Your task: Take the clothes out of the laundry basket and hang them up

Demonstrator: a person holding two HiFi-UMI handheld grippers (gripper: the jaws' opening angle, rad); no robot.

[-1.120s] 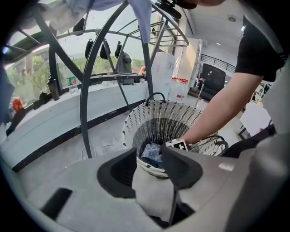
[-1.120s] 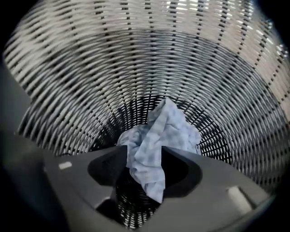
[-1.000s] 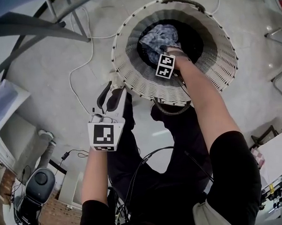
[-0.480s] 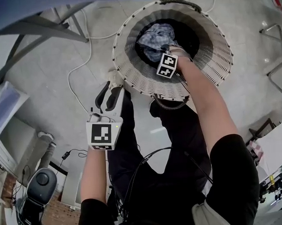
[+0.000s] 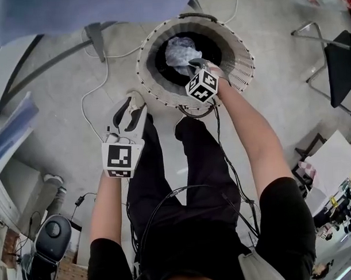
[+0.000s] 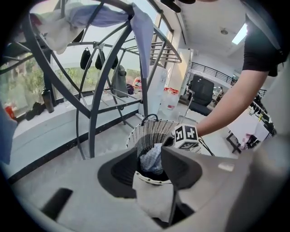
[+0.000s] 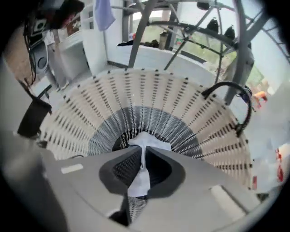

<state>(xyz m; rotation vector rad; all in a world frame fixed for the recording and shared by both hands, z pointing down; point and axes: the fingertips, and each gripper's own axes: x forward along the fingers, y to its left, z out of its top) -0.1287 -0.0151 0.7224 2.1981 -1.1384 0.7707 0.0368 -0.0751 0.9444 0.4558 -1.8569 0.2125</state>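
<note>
Head view: laundry basket [image 5: 239,62] on floor; drying-rack leg [image 5: 58,65] left of it, black chair [image 5: 340,62] right. My right hand-held gripper [image 5: 191,65], jaws just closed, pinches the pale garment [image 5: 179,50] above the basket's middle, higher than before. My left hand-held gripper [image 5: 134,107] gapes empty outside the rim.

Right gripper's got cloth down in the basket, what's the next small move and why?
Probably lift the right gripper straight up until the cloth clears the basket rim. Its jaws have just closed on a pale fold, and the rest lies inside the basket. The left gripper is open and empty outside the rim, free to help afterwards.
</note>
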